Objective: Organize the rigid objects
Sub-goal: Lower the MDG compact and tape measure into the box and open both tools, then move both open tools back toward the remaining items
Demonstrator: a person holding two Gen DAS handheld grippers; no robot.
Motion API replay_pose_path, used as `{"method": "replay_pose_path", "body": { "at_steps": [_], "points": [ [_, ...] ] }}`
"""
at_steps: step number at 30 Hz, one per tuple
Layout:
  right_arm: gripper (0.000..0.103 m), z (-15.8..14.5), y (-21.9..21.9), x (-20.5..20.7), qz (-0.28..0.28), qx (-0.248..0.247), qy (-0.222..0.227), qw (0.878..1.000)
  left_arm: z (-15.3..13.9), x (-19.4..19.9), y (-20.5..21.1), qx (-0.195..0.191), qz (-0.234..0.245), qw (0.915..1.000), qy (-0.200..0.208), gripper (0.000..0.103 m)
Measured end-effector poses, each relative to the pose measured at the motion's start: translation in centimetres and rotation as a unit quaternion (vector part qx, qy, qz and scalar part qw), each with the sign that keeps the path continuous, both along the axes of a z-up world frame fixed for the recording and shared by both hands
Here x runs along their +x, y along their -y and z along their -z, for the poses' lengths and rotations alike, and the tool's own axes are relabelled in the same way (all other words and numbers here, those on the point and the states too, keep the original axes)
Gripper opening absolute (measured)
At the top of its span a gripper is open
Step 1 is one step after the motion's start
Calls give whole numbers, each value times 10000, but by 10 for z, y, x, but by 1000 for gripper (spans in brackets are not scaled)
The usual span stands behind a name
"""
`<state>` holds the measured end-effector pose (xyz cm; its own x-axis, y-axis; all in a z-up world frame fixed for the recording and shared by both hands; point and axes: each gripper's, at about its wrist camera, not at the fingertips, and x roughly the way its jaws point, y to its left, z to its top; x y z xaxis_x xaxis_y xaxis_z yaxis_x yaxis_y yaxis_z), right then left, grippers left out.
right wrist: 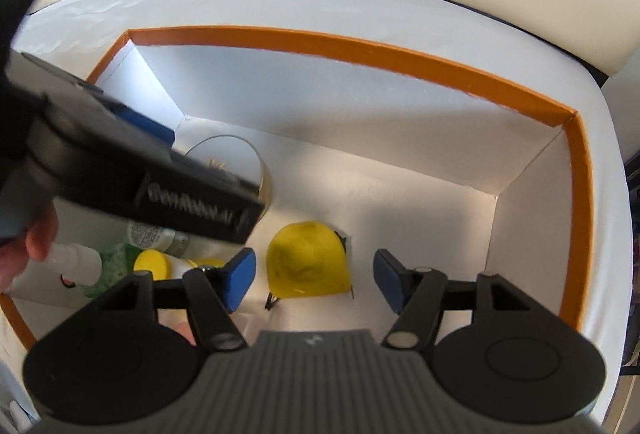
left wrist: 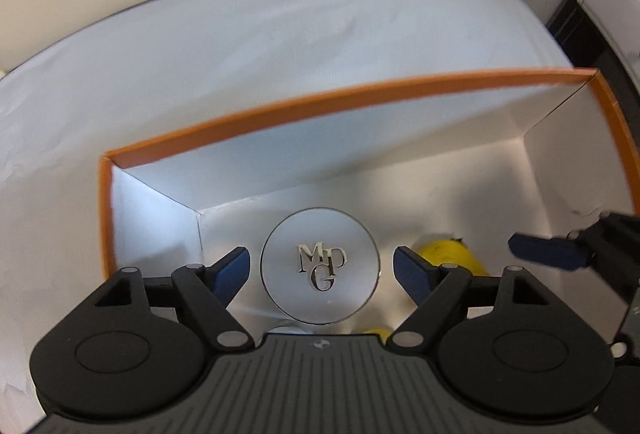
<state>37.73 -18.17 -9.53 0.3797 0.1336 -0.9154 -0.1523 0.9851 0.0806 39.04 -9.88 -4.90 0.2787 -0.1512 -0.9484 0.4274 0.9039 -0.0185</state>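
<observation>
You see a box (right wrist: 360, 47) with an orange rim and white walls inside. The round lid (left wrist: 319, 266) is silver with shiny letters. The tape measure (right wrist: 307, 258) is yellow. Both grippers (left wrist: 322, 272) (right wrist: 315, 280) are black with blue pads (right wrist: 240, 280)

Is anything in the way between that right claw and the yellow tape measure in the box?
Nothing visible. The open right gripper hangs directly over the yellow tape measure, bare box floor around it.

Both wrist views look down, close, into the same orange-rimmed box (left wrist: 280, 109) (right wrist: 360, 45)
</observation>
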Motion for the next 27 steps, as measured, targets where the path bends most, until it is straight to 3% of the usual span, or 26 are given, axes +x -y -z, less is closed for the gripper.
{"method": "replay_pose_path", "body": {
  "at_steps": [7, 12, 16, 22, 27],
  "points": [
    [65, -11, 3, -10, 156, 117, 342, 9992, -44, -34, -9, -410, 269, 9945, 922, 95],
    [65, -30, 8, -36, 369, 429, 948, 9939, -86, -78, -31, -913, 251, 9786, 1824, 95],
    [65, -48, 8, -67, 466, 649, 1479, 9858, -116, -123, -50, -1282, 244, 9664, 2215, 92],
    [65, -63, -2, -129, 576, 629, 2175, 9723, -129, -184, -82, -1738, 0, 9541, 2440, 92],
    [66, -54, -7, -178, 723, 832, 2445, 9634, -105, -219, -89, -1831, -314, 9530, 2394, 92]
  ]
}}
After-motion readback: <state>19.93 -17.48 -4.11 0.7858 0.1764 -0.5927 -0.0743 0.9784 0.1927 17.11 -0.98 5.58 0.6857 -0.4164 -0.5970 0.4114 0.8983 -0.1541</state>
